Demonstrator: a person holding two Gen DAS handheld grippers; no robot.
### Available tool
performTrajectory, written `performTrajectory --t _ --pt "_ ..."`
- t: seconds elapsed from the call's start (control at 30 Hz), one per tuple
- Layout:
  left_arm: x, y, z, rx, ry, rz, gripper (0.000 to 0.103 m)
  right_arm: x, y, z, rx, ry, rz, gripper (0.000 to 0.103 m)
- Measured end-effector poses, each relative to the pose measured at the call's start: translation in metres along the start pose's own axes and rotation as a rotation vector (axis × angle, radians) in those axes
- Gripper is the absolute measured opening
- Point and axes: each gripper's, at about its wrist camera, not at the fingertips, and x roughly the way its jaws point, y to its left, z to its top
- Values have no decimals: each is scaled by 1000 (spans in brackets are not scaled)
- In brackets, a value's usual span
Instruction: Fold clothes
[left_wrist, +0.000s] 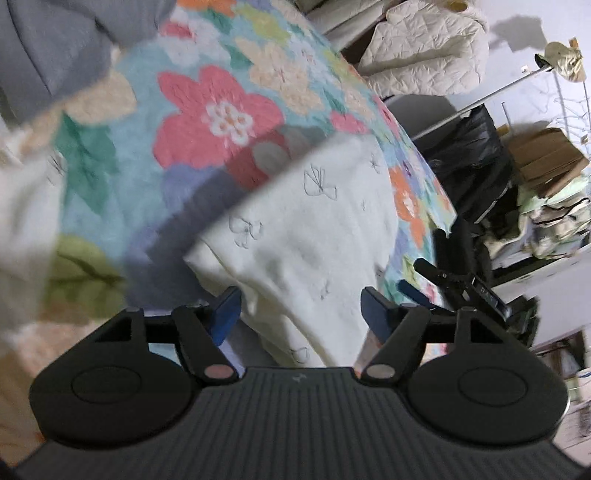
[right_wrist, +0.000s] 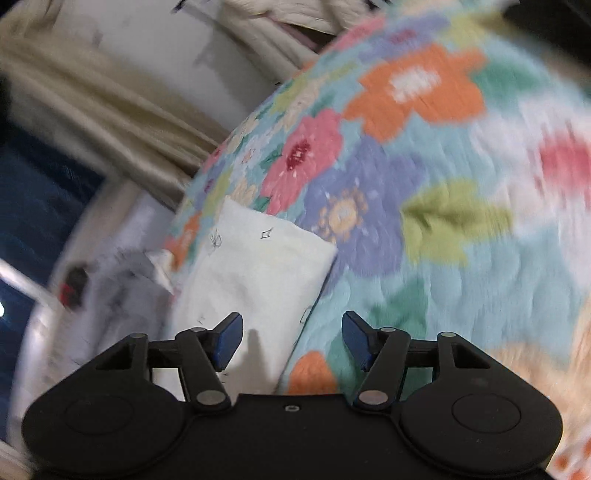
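Although both wrist views are smeared by motion, the white garment (left_wrist: 306, 236) reads clearly enough: a pale, thin cloth printed with small line-drawn flowers, lying on the floral quilt (left_wrist: 207, 122) that covers the bed. Judging by its creases and the way it drapes over the quilt, it should be light, limp and not slippery; it will sag wherever it is not supported, so a pinch at one edge or corner will lift only that part. In the right wrist view the same white garment (right_wrist: 255, 266) shows a squared corner pointing onto the floral quilt (right_wrist: 424, 206), and that corner, or the straight hem beside it, looks the best place to take hold.

The left gripper (left_wrist: 299, 310) hangs just above the near part of the garment with its jaws wide apart and nothing between them. The right gripper (right_wrist: 291, 336) is likewise spread and empty, poised over the garment's edge where it meets the quilt.

A grey cloth (left_wrist: 51, 48) lies on the quilt at its far side from the garment. Beyond the quilt's edge stand a black bag (left_wrist: 472, 147) and a cardboard box (left_wrist: 546, 158); what either holds cannot be told. No basket or bin for the clothes is visible.
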Motion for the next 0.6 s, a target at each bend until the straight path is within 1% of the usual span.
performTrajectory --t 0.07,0.1,0.2,0.23,0.27,0.33,0.37,0.43,0.5,0.53,0.6 --pt "14 3 -7 -18 25 -6 72 7 -12 -3 84 -1 28 67" --pt "19 4 -11 -16 2 -15 72 11 -14 -5 106 2 36 67" --pt "33 7 -24 -13 -107 -50 75 24 -14 -6 136 6 84 67" --pt "35 7 -26 -17 -133 -61 78 29 -15 -5 150 10 103 67" --pt "36 5 -27 -16 -149 -72 85 33 -14 -4 152 12 112 67" --pt "39 1 -28 -7 -175 -91 92 45 -9 -1 119 28 109 67" --pt "40 0 -28 4 -184 -94 93 52 -4 1 94 36 104 67" --pt "41 0 -29 9 -202 -100 93 66 6 6 45 51 96 67" --pt "41 0 -29 5 -214 -108 92 81 13 13 29 59 92 67" --pt "42 1 -29 5 -217 -108 89 90 17 16 20 59 95 67" --pt "42 1 -29 18 -223 -88 72 98 24 18 -16 56 98 67"
